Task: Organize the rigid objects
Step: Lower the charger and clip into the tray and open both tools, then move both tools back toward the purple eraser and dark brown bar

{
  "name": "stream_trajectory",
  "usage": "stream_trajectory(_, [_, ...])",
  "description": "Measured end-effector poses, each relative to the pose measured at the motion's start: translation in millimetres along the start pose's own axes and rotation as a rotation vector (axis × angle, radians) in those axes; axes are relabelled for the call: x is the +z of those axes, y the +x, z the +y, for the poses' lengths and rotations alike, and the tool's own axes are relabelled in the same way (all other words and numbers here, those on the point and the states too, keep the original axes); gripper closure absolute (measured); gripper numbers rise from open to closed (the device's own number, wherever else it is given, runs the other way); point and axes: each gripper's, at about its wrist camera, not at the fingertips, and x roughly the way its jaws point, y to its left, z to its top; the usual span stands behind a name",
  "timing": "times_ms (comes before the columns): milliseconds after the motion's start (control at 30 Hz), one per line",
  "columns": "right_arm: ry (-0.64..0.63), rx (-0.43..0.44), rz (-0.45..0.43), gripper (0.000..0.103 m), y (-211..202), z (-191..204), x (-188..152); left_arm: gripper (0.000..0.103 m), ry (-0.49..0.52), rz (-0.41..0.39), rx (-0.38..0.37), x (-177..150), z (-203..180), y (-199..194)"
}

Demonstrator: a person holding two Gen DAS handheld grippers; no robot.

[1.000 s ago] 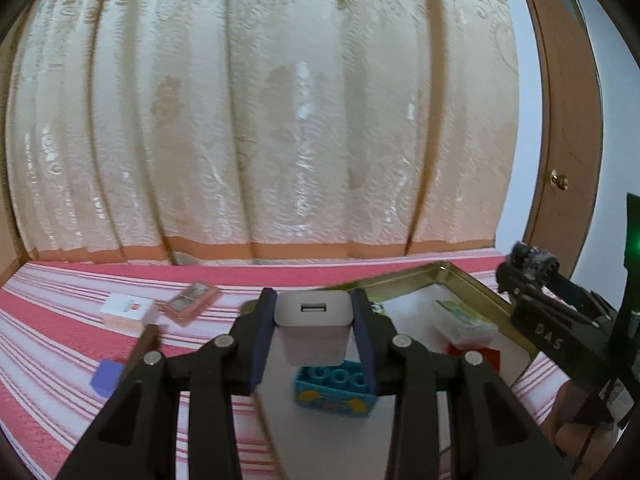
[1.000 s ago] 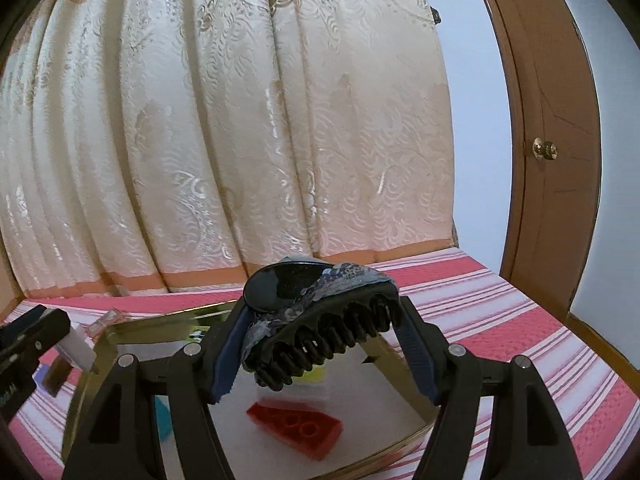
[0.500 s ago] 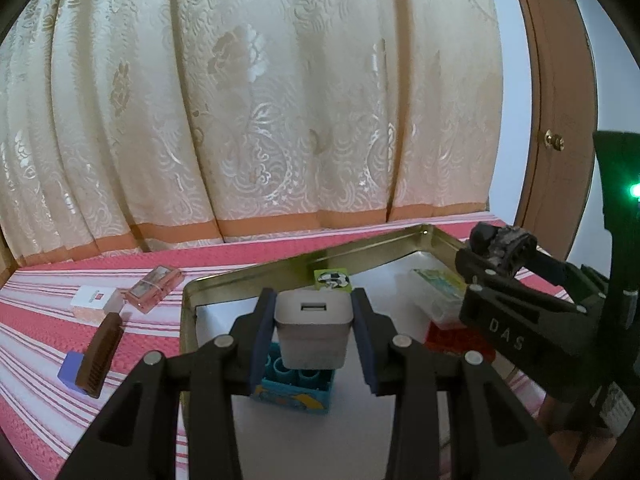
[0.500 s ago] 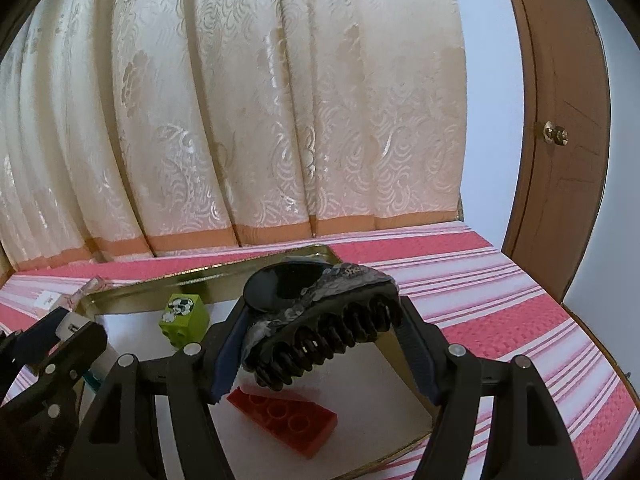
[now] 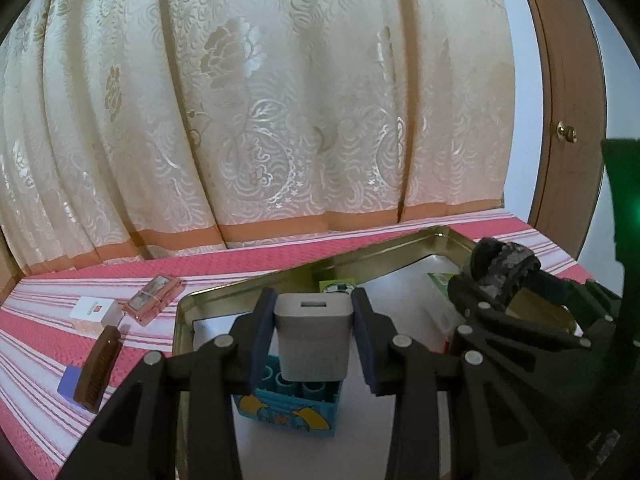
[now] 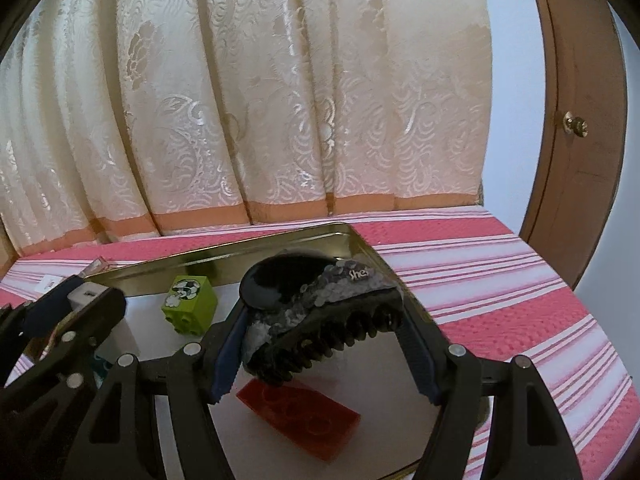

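A gold metal tray (image 5: 304, 276) (image 6: 224, 254) with a white floor lies on the pink striped cloth. My left gripper (image 5: 313, 336) is shut on a white USB charger (image 5: 313, 340), held above the tray over a blue toy brick (image 5: 288, 404). My right gripper (image 6: 324, 340) is shut on a black hair claw clip (image 6: 320, 312) with a sequined top, above a red brick (image 6: 298, 416). A green toy cube (image 6: 190, 306) stands inside the tray too. In the left wrist view the right gripper (image 5: 516, 308) and its clip (image 5: 502, 268) hang over the tray's right part.
Left of the tray on the cloth lie a pink case (image 5: 154, 298), a white box (image 5: 94, 314), and a brown comb (image 5: 98, 370) across a blue block (image 5: 66, 382). A clear box (image 5: 438, 304) sits in the tray. A cream curtain (image 5: 280, 120) hangs behind; a wooden door (image 6: 576, 120) stands right.
Both grippers have come lower and further over the tray with their objects still held. The right gripper now appears closer in the left wrist view.
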Motion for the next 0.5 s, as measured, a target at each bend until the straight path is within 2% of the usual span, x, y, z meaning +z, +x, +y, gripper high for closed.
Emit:
stream_trajectory(100, [0.014, 0.041, 0.017, 0.03, 4, -1, 0, 0.065, -0.007, 0.042, 0.017, 2, 1, 6])
stream_trajectory(133, [0.019, 0.046, 0.023, 0.03, 5, -1, 1, 0.059, -0.009, 0.044, 0.02, 2, 2, 6])
stream_trajectory(200, [0.042, 0.064, 0.033, 0.03, 8, -5, 1, 0.044, -0.026, 0.046, 0.045, 2, 5, 4])
stream_trajectory(267, [0.079, 0.067, 0.031, 0.029, 8, -10, 1, 0.017, -0.054, 0.036, 0.068, 3, 10, -1])
stream_trajectory(333, [0.131, 0.087, 0.021, 0.025, 7, -18, 1, 0.0, -0.092, 0.01, 0.09, 5, 18, -6])
stream_trajectory(367, [0.164, 0.106, 0.017, 0.014, 6, -23, 1, 0.0, -0.106, -0.003, 0.088, 6, 21, -9])
stream_trajectory(400, [0.2, 0.139, 0.009, 0.011, 5, -28, 1, 0.0, -0.123, -0.013, 0.066, 7, 25, -12])
stream_trajectory(500, [0.24, 0.173, -0.026, 0.008, -1, -32, 2, 0.0, -0.14, -0.006, 0.023, 8, 27, -16])
